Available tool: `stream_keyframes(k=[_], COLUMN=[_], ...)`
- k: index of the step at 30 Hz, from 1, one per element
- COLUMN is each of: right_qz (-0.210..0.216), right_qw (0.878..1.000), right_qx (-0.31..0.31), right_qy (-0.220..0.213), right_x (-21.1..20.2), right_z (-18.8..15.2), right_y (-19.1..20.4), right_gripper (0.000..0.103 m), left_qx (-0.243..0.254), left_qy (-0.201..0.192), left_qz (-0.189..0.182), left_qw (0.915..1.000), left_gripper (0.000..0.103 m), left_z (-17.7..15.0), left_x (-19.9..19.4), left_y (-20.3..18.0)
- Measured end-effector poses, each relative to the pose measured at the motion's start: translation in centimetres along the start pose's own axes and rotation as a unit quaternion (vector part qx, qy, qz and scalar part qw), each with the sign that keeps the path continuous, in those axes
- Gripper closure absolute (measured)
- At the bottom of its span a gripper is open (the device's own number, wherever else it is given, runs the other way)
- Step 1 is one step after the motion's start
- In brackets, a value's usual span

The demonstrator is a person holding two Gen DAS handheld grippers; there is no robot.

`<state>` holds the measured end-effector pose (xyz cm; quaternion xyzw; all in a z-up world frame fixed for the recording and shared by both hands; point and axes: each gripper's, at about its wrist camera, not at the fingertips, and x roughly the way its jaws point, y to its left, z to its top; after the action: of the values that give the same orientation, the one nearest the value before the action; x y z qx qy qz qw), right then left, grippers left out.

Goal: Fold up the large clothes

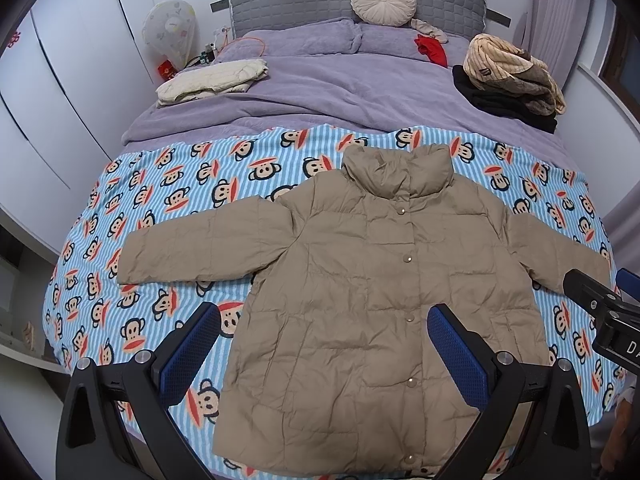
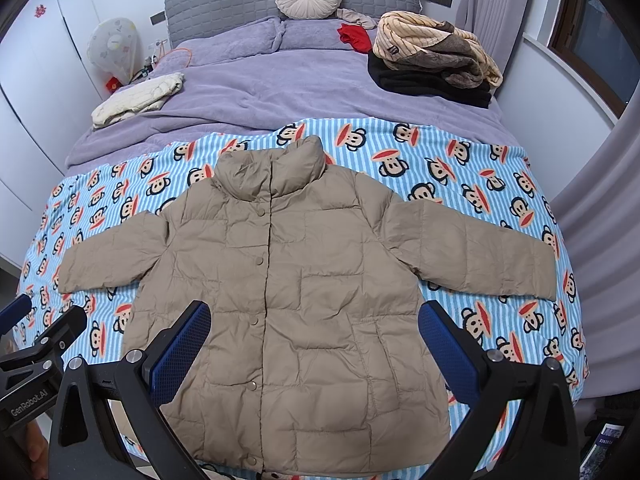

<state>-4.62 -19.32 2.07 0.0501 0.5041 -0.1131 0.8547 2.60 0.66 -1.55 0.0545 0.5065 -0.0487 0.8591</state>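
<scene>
A tan quilted puffer jacket (image 1: 372, 280) (image 2: 304, 292) lies flat, front up and snapped closed, on a blue striped monkey-print blanket (image 1: 160, 200) (image 2: 460, 168). Both sleeves spread out sideways and the collar points toward the headboard. My left gripper (image 1: 326, 344) hovers open above the jacket's lower left part, its blue pads (image 1: 190, 348) wide apart. Over the jacket's lower half my right gripper (image 2: 316, 340) is also open with nothing between its blue pads (image 2: 448, 352). The right gripper's body (image 1: 604, 312) shows at the left view's right edge, and the left gripper's body (image 2: 36, 360) at the right view's left edge.
A purple duvet (image 1: 328, 84) covers the bed's far half. On it lie a folded cream garment (image 1: 212, 80), a pile of striped and black clothes (image 1: 512, 76), a red item (image 1: 432, 50) and a round cushion (image 1: 384, 0). White wardrobes (image 1: 60, 80) stand at left.
</scene>
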Motion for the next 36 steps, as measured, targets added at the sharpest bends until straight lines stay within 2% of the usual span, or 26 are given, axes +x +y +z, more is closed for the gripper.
stream_keyframes(k=[36], right_qz=[0.001], right_qw=[1.0], right_qx=[0.0], right_qy=[0.002], right_x=[-0.09], right_z=[0.03], right_y=[-0.11], right_gripper=[0.0], left_qx=[0.0], left_qy=[0.001], left_qz=[0.0], left_qw=[1.0], left_gripper=[0.0], left_z=[0.34], left_x=[-0.08], left_y=[-0.25])
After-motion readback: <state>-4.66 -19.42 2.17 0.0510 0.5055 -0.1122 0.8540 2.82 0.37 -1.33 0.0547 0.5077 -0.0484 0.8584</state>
